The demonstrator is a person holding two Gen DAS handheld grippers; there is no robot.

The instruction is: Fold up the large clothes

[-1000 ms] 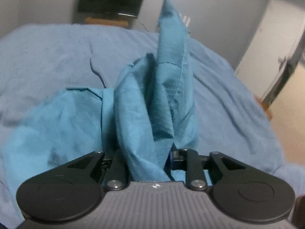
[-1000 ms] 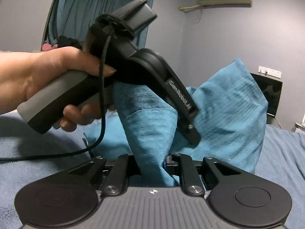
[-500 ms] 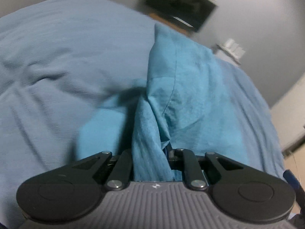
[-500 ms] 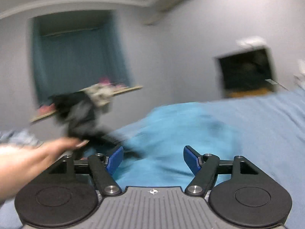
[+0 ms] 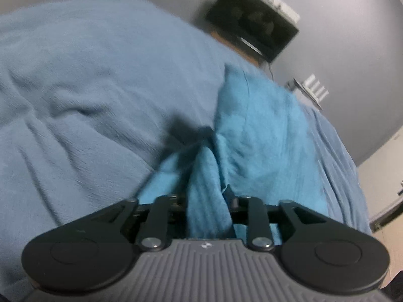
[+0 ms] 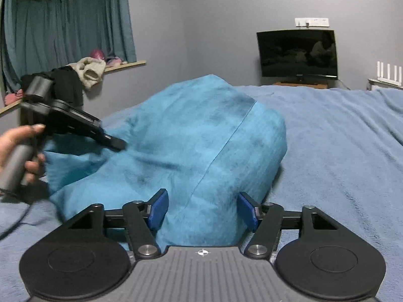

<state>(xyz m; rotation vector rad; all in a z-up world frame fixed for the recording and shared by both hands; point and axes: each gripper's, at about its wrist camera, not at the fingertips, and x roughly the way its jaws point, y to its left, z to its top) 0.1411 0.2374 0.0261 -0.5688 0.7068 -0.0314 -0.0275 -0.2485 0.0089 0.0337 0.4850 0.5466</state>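
A large teal garment (image 6: 191, 146) lies bunched in a heap on the blue bed (image 6: 340, 151). My left gripper (image 5: 207, 196) is shut on a gathered fold of the teal garment (image 5: 257, 136), which rises ahead of it. In the right wrist view the left gripper (image 6: 118, 144) reaches in from the left, held by a hand, its tip in the cloth. My right gripper (image 6: 202, 210) is open, its blue pads (image 6: 157, 209) on either side of the heap's near edge, gripping nothing.
A blue blanket (image 5: 88, 95) covers the bed. A dark monitor (image 6: 297, 52) stands on a stand at the far wall, with a white router (image 6: 389, 73) to its right. Teal curtains (image 6: 65, 27) and a shelf with clothes (image 6: 88, 71) are at the left.
My right gripper opened and let go of the garment, then drew back. The garment dropped from being held up into a heap. My left gripper stayed shut on it and lowered.
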